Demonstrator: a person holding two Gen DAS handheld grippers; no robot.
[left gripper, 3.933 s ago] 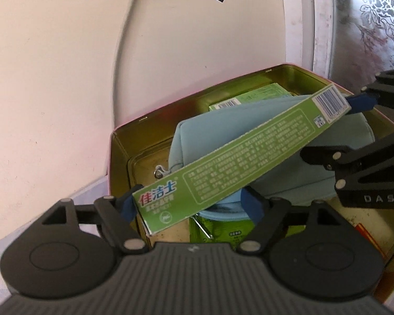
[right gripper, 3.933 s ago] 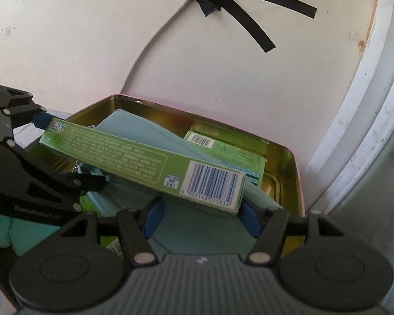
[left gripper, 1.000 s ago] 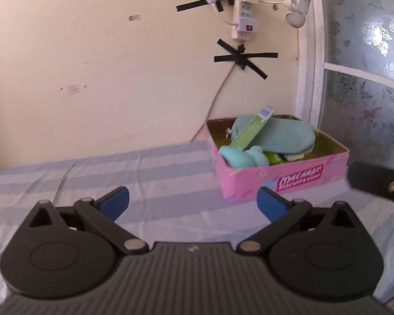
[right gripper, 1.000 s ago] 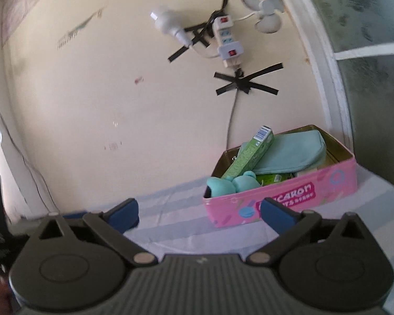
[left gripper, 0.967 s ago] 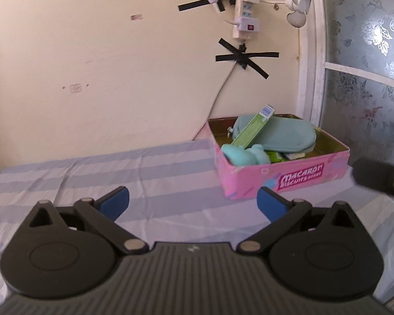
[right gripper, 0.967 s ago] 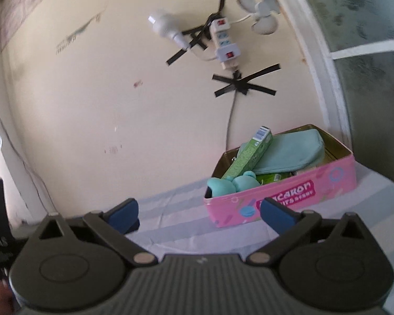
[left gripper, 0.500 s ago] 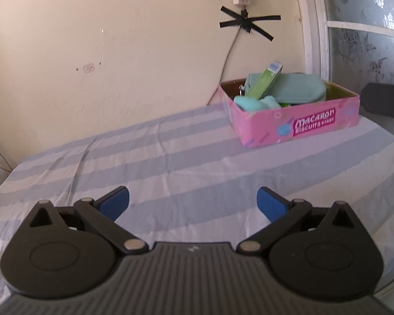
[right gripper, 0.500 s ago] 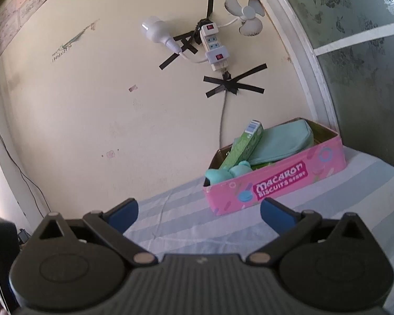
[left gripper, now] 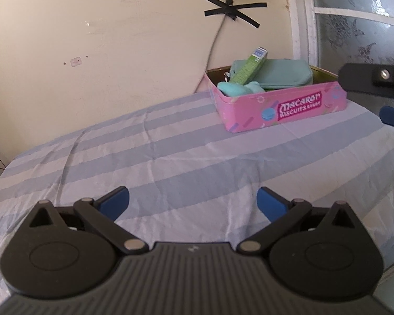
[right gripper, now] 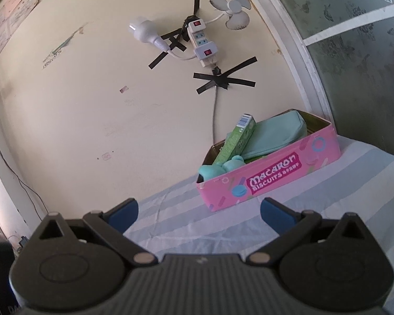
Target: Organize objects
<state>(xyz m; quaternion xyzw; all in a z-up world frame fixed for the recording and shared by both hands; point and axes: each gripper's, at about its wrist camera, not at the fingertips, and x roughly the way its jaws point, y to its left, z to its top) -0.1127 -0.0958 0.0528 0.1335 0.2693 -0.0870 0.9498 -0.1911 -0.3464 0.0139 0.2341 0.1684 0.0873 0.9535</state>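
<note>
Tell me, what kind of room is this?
Probably a bedroom at home: a striped sheet covers what looks like a bed, a power strip is taped to the wall, and a pink biscuit tin holds odds and ends.

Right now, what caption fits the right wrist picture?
Open right gripper facing a packed pink tin on a striped sheet.

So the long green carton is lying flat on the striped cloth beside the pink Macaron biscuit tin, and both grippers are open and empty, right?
Not quite. The long green carton is inside the pink Macaron biscuit tin, propped at a slant over the teal pouch, not flat on the striped cloth. The right wrist view shows it clearly. The left gripper and right gripper are indeed open and empty.
</note>
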